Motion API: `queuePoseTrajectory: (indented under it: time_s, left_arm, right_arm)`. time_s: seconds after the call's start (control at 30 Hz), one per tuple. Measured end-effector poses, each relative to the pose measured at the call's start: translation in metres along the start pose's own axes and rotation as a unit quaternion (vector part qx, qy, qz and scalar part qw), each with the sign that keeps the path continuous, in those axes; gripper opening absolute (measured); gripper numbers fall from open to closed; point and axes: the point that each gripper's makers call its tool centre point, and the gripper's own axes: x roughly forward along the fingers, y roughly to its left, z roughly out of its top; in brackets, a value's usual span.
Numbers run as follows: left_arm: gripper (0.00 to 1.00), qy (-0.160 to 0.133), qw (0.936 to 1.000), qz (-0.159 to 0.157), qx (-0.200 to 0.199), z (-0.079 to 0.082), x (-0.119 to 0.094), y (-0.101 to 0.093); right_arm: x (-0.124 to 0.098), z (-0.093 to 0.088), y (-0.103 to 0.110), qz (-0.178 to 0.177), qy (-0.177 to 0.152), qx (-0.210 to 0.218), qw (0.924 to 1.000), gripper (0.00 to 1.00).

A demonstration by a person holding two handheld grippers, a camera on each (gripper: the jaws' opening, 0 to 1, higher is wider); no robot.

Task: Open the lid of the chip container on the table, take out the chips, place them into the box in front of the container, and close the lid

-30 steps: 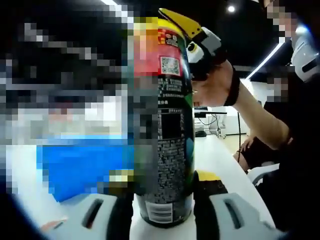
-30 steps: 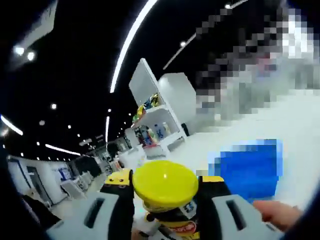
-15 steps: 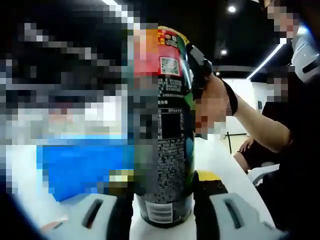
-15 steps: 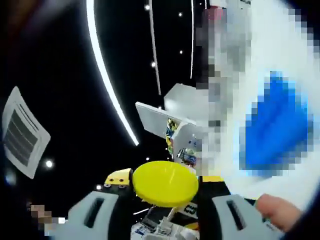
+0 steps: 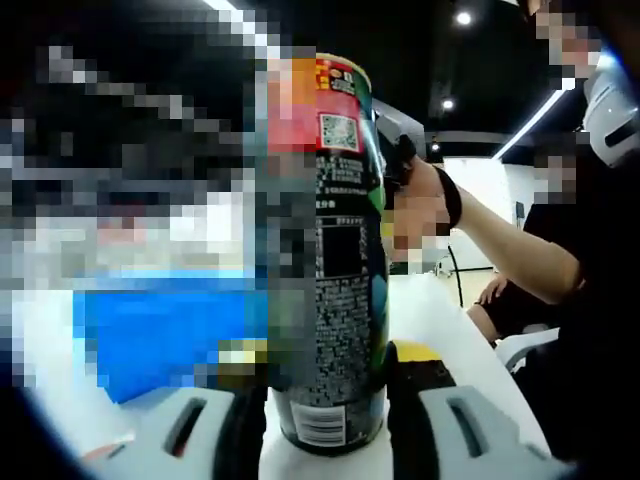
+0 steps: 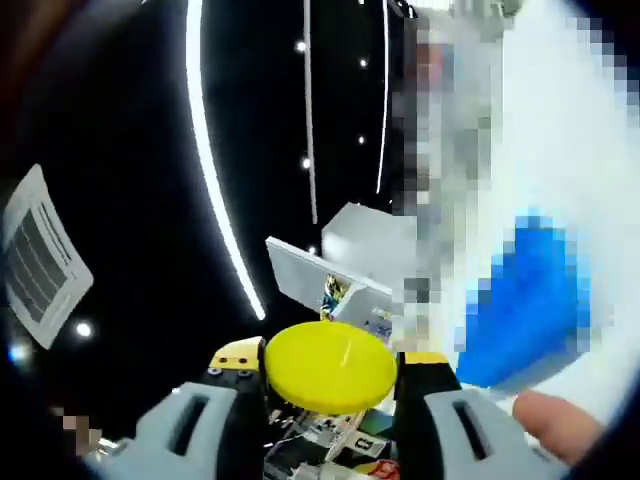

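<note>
The tall dark chip container [image 5: 338, 250] stands upright on the white table [image 5: 445, 325], its top rim bare. My left gripper [image 5: 328, 405] is shut on its lower body. My right gripper [image 6: 330, 392] is shut on the round yellow lid [image 6: 330, 365], held in the air apart from the container. In the left gripper view, part of the right gripper [image 5: 398, 128] and the hand holding it show just behind the container's upper right side. The blue box [image 5: 160, 335] lies on the table beyond the container, partly blurred, and shows again as the blue box [image 6: 525, 300].
A person sits at the right [image 5: 590, 260], an arm reaching toward the container. A fingertip [image 6: 550, 420] shows at the lower right of the right gripper view. White shelving [image 6: 335, 270] stands far off under ceiling light strips.
The yellow lid has come off the container in my right gripper, which has dropped behind the container's right side. The right gripper view has rolled. My left gripper and the container stay put.
</note>
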Motion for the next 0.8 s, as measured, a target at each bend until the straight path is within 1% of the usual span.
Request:
queuePoseTrajectory:
  time_s: [0.07, 0.1, 0.13, 0.17, 0.2, 0.27, 0.3, 0.33, 0.37, 0.4, 0.43, 0.47, 0.5, 0.53, 0.57, 0.6, 0.63, 0.67, 0.7, 0.73, 0.77, 0.8]
  left_arm:
    - [0.47, 0.0, 1.0, 0.0, 0.0, 0.0, 0.0, 0.0]
    - [0.47, 0.0, 1.0, 0.0, 0.0, 0.0, 0.0, 0.0]
    - [0.47, 0.0, 1.0, 0.0, 0.0, 0.0, 0.0, 0.0]
    - [0.47, 0.0, 1.0, 0.0, 0.0, 0.0, 0.0, 0.0]
    - [0.47, 0.0, 1.0, 0.0, 0.0, 0.0, 0.0, 0.0]
    - [0.47, 0.0, 1.0, 0.0, 0.0, 0.0, 0.0, 0.0]
    - [0.47, -0.001, 1.0, 0.0, 0.0, 0.0, 0.0, 0.0]
    - [0.47, -0.001, 1.0, 0.0, -0.001, 0.0, 0.0, 0.0]
    - [0.47, -0.001, 1.0, 0.0, -0.001, 0.0, 0.0, 0.0]
    - [0.47, -0.001, 1.0, 0.0, -0.001, 0.0, 0.0, 0.0]
    - [0.47, -0.001, 1.0, 0.0, -0.001, 0.0, 0.0, 0.0]
    - [0.47, -0.001, 1.0, 0.0, -0.001, 0.0, 0.0, 0.0]
    - [0.47, -0.001, 1.0, 0.0, -0.001, 0.0, 0.0, 0.0]
    - [0.47, -0.001, 1.0, 0.0, -0.001, 0.0, 0.0, 0.0]
    - [0.47, -0.001, 1.0, 0.0, -0.001, 0.0, 0.0, 0.0]
    - [0.47, -0.001, 1.0, 0.0, -0.001, 0.0, 0.0, 0.0]
    - [0.47, -0.001, 1.0, 0.0, -0.001, 0.0, -0.001, 0.0]
    - [0.47, -0.002, 1.0, 0.0, -0.001, 0.0, -0.001, 0.0]
    - [0.47, -0.002, 1.0, 0.0, -0.001, 0.0, -0.001, 0.0]
    - [0.47, -0.002, 1.0, 0.0, -0.002, 0.0, -0.001, 0.0]
    - [0.47, -0.002, 1.0, 0.0, -0.002, 0.0, -0.001, 0.0]
    - [0.47, -0.001, 1.0, 0.0, -0.002, 0.0, -0.001, 0.0]
  right_arm:
    - [-0.008, 0.013, 0.0, -0.021, -0.016, -0.039, 0.9989, 0.44]
    - [-0.012, 0.021, -0.003, -0.041, -0.025, -0.078, 0.9958, 0.44]
    - [-0.016, 0.026, -0.004, -0.054, -0.031, -0.105, 0.9925, 0.44]
    - [-0.021, 0.038, -0.009, -0.077, -0.041, -0.146, 0.9855, 0.44]
    - [-0.024, 0.045, -0.01, -0.09, -0.049, -0.172, 0.9798, 0.44]
    - [-0.031, 0.058, -0.012, -0.109, -0.062, -0.212, 0.9692, 0.44]
    - [-0.036, 0.064, -0.011, -0.122, -0.067, -0.237, 0.9614, 0.44]
    - [-0.038, 0.07, -0.012, -0.13, -0.072, -0.252, 0.9563, 0.44]
    - [-0.043, 0.078, -0.012, -0.142, -0.081, -0.275, 0.9474, 0.44]
    - [-0.046, 0.082, -0.013, -0.15, -0.083, -0.291, 0.9413, 0.44]
    - [-0.05, 0.088, -0.015, -0.166, -0.086, -0.315, 0.9305, 0.44]
    - [-0.054, 0.093, -0.018, -0.179, -0.089, -0.333, 0.9213, 0.44]
    - [-0.059, 0.1, -0.021, -0.198, -0.096, -0.367, 0.9037, 0.44]
    - [-0.06, 0.102, -0.023, -0.204, -0.097, -0.381, 0.8965, 0.44]
    - [-0.065, 0.108, -0.03, -0.229, -0.1, -0.424, 0.8705, 0.44]
    - [-0.07, 0.113, -0.037, -0.252, -0.099, -0.454, 0.849, 0.44]
    - [-0.076, 0.118, -0.049, -0.282, -0.093, -0.492, 0.8185, 0.44]
    - [-0.08, 0.12, -0.057, -0.298, -0.087, -0.514, 0.7993, 0.44]
    - [-0.086, 0.123, -0.069, -0.32, -0.08, -0.54, 0.7742, 0.44]
    - [-0.09, 0.124, -0.078, -0.331, -0.074, -0.555, 0.7595, 0.44]
    - [-0.096, 0.125, -0.092, -0.344, -0.063, -0.572, 0.7423, 0.44]
    - [-0.102, 0.125, -0.102, -0.356, -0.057, -0.577, 0.7331, 0.44]
